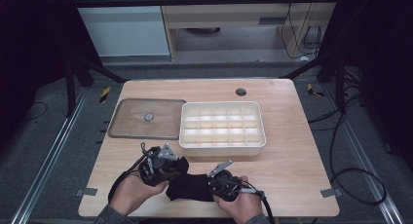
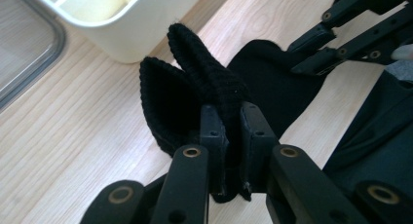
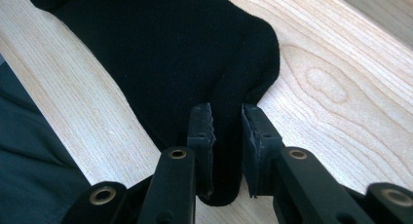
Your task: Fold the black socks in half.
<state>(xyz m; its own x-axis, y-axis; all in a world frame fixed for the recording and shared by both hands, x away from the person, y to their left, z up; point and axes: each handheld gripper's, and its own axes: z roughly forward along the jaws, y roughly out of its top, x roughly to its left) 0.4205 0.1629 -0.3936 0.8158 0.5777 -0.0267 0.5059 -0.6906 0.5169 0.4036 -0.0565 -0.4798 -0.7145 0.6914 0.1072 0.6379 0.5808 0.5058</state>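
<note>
Black knit sock (image 1: 191, 185) lies left-to-right along the table's (image 1: 292, 151) near edge, my left gripper (image 2: 229, 136) clamped on its cuff, my right gripper (image 3: 228, 136) pinching the toe end.

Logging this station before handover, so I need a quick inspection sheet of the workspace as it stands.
Surface: light wooden table, round grommet hole.
Job's things: black knitted sock near the front edge; white plastic divided box, compartments bare.
Clutter: clear lid with round knob lying left of the box.
Grippers: left hand-held gripper and right hand-held gripper both clamp the sock.
Cables: black cables on floor at right.
Surroundings: grey floor, pale cabinet behind.
</note>
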